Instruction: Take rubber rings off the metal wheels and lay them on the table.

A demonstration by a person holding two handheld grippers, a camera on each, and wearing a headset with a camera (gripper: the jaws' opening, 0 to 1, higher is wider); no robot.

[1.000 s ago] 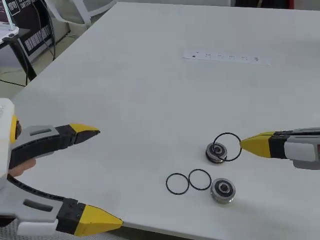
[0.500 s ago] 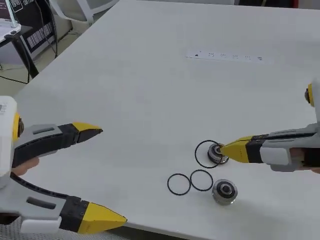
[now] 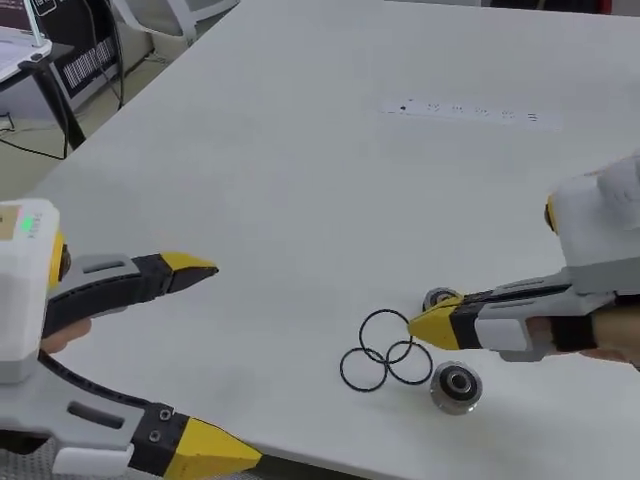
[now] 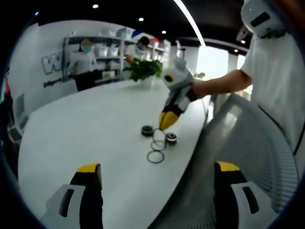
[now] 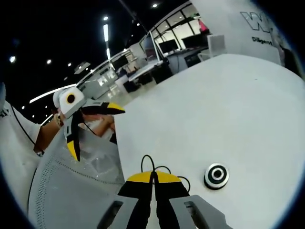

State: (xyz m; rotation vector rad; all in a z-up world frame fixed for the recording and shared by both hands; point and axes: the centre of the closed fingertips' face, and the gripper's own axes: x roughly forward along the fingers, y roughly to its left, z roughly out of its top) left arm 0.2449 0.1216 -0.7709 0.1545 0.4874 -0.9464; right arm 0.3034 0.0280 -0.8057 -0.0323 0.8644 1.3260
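While your right gripper fingers clamp a rubber ring beside a metal wheel, your left gripper fingers wide apart.

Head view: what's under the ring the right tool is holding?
The held ring, pinched in the right tool, overlaps two rubber rings lying on the table; contact cannot be judged. The tool covers its right edge and part of the metal wheel behind.

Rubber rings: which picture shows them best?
The head view: all three rubber rings show clearly from above. The left gripper view shows them tiny and far off; in the right gripper view, shut jaws hide most of them.
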